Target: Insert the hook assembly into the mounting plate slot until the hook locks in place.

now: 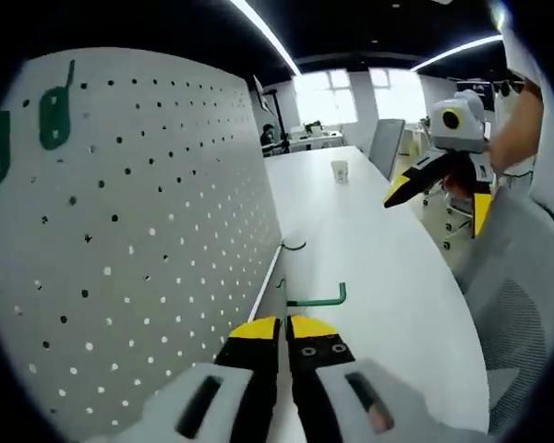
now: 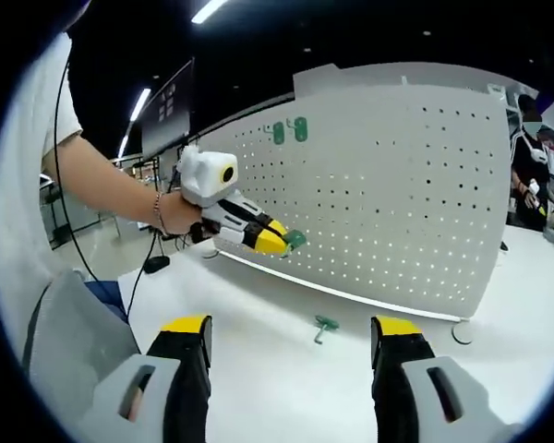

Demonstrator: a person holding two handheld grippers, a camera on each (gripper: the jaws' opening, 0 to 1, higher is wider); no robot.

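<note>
The white pegboard (image 1: 138,231) stands upright along the table's left side; in the right gripper view the pegboard (image 2: 397,194) fills the background. My left gripper (image 1: 283,325) is shut on a green hook (image 1: 316,298), whose arm sticks out to the right just beside the board's lower edge. In the right gripper view the left gripper (image 2: 279,242) holds that green hook (image 2: 295,240) close to the board's face. A second green hook (image 2: 325,325) lies on the table. My right gripper (image 2: 294,328) is open, empty, above the table; it also hangs in the air at the right (image 1: 415,180).
Two green hooks (image 1: 54,115) hang high on the pegboard (image 2: 289,131). A dark wire hook (image 1: 294,245) lies on the white table (image 1: 379,268) by the board's foot, also the dark hook (image 2: 462,332). A paper cup (image 1: 340,171) stands farther back. A grey chair (image 1: 526,295) is at the right.
</note>
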